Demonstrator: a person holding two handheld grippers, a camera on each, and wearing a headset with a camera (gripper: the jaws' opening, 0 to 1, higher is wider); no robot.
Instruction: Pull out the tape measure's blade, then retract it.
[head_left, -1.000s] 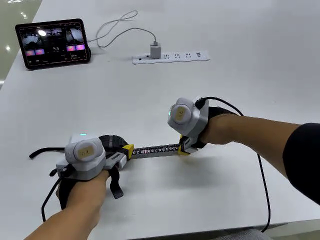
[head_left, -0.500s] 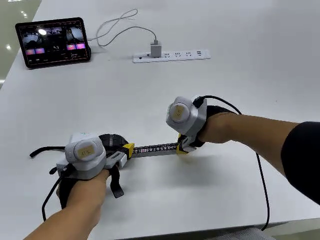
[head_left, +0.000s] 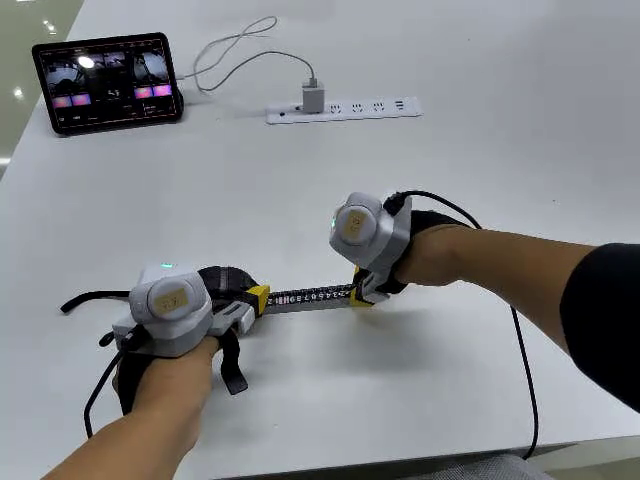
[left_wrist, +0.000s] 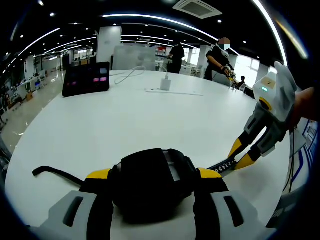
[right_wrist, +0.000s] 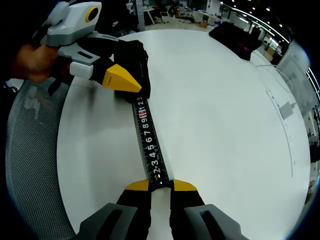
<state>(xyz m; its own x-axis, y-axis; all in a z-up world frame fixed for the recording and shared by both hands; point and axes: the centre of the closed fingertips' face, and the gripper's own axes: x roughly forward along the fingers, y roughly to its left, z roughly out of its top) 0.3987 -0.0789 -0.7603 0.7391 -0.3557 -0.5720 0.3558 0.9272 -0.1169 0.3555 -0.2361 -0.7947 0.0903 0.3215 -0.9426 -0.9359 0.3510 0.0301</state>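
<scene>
Between my two sets of jaws: left gripper (left_wrist: 154, 179) clamped on the tape measure case (right_wrist: 131, 56), right gripper (right_wrist: 160, 186) pinching the blade (right_wrist: 148, 142) tip, a short run out low over the table (right_wrist: 225, 100). Risks: the thin pinch slips and the spring whips the blade back, or the case twists and the blade kinks.

Head view high above the table (head_left: 480, 160); 2 gripper views low, opposed along the shared blade (right_wrist: 150, 145).

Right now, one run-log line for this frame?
left gripper: shut on tape measure | right gripper: shut on blade | blade: partly out
</scene>
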